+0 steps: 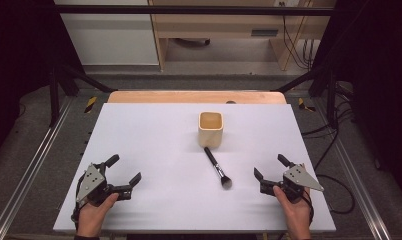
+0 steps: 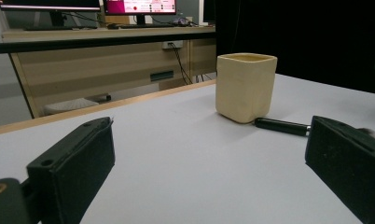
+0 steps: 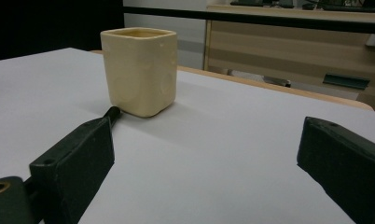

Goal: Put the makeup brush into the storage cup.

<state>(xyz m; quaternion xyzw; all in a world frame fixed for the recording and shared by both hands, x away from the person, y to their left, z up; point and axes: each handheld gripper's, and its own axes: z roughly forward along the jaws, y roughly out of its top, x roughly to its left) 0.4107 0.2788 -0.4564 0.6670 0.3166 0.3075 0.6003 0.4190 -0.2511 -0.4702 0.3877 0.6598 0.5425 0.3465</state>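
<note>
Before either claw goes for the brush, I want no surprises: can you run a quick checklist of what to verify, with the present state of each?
1. Left claw open, nothing between its jaws: ok.
2. Right claw open, nothing between its jaws: ok.
3. Brush lies flat on the white table, free of both claws: ok.
4. Cup stands upright with its mouth up: ok.
5. Brush handle tip apart from the cup: cannot tell; it ends right at the cup's base.
6. Cup inside free of other things: cannot tell; the bottom is not clearly seen.
</note>
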